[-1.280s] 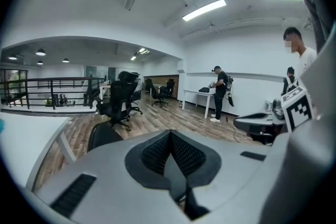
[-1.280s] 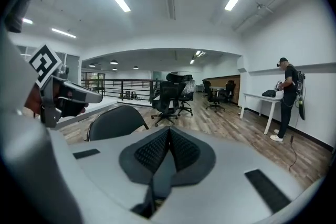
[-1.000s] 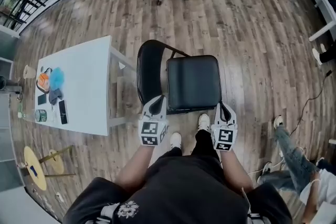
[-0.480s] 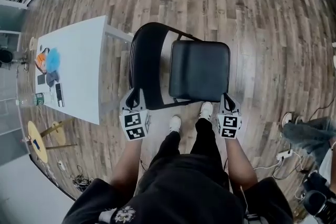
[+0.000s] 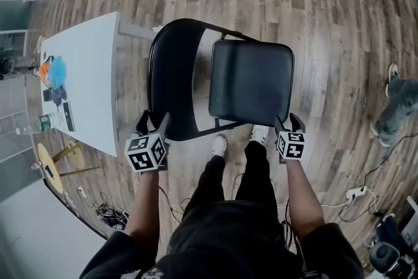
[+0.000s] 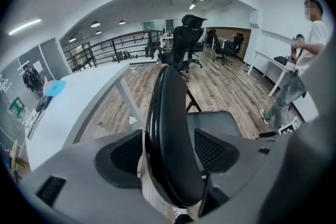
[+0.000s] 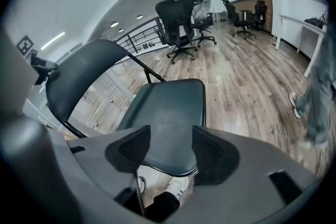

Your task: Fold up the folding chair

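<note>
A black folding chair stands unfolded on the wood floor, its backrest (image 5: 171, 85) on the left of the head view and its padded seat (image 5: 251, 82) on the right. My left gripper (image 5: 153, 121) is at the backrest's near edge. In the left gripper view the backrest (image 6: 170, 128) stands edge-on between the opening jaws, and the pads (image 6: 123, 157) do not press on it. My right gripper (image 5: 289, 121) is at the seat's near right corner. Its jaws are opening too, with the seat's edge (image 7: 168, 113) just beyond the fingertips (image 7: 210, 152).
A white table (image 5: 85, 88) with small items stands close to the chair's left. Another person's leg (image 5: 398, 108) is at the right, with cables and a power strip (image 5: 356, 193) on the floor. My feet (image 5: 219, 146) are beside the seat. Office chairs (image 6: 184, 44) stand further off.
Both grippers have come down and spread apart, the left moving left to the backrest, the right to the seat corner. Both jaws went from shut to open.
</note>
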### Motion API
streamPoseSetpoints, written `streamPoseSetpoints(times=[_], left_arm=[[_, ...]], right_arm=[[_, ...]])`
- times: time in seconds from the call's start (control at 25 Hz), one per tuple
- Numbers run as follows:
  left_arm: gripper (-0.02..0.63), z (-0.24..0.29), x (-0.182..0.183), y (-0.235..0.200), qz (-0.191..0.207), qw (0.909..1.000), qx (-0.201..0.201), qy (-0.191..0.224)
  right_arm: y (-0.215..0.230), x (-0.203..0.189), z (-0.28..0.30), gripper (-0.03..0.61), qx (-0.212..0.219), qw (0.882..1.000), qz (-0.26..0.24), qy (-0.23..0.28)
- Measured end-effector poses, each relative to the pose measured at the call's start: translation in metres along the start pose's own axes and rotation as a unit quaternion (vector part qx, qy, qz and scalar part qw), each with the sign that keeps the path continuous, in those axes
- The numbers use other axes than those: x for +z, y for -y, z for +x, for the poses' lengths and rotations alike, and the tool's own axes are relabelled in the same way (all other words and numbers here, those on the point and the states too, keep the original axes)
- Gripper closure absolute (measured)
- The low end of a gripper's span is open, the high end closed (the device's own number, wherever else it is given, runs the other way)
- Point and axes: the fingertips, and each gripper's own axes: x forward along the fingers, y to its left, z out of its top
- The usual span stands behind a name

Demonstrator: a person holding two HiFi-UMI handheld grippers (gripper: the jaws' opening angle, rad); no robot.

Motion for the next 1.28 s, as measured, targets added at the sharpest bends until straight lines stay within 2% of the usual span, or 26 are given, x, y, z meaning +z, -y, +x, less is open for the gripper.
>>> streamPoseSetpoints(times=[0.12,0.32,0.48,0.64,0.72,0.88,1.12,1.28], left_arm=[[0.313,0.019,-0.002,-0.001,-0.002,0.9999,0.001,-0.014],[0.313,0.053,-0.006,-0.004,0.0,0.9998,0.002,-0.018],[0.313,0.071,-0.013,-0.003,-0.036,0.9989,-0.026,-0.014],[0.31,0.08,-0.015,-0.004,-0.065,0.996,-0.058,-0.02],[0.312,0.081,-0.015,-0.002,-0.064,0.9958,-0.064,-0.017],[0.332,0.086,-0.017,0.003,-0.06,0.995,-0.078,-0.018],[0.368,0.083,-0.02,0.007,-0.044,0.9932,-0.105,-0.026],[0.385,0.069,-0.013,0.006,-0.027,0.9921,-0.119,-0.03]], right_arm=[[0.026,-0.019,0.031,0.319,0.01,0.999,0.043,-0.026],[0.052,-0.055,0.082,0.278,0.063,0.993,0.09,-0.053],[0.062,-0.073,0.114,0.256,0.103,0.985,0.124,-0.056],[0.068,-0.085,0.142,0.241,0.123,0.98,0.14,-0.072],[0.068,-0.091,0.155,0.228,0.148,0.974,0.149,-0.085],[0.058,-0.103,0.175,0.171,0.214,0.953,0.182,-0.109],[0.052,-0.101,0.175,0.17,0.236,0.946,0.188,-0.12],[0.038,-0.084,0.158,0.173,0.261,0.941,0.186,-0.112]])
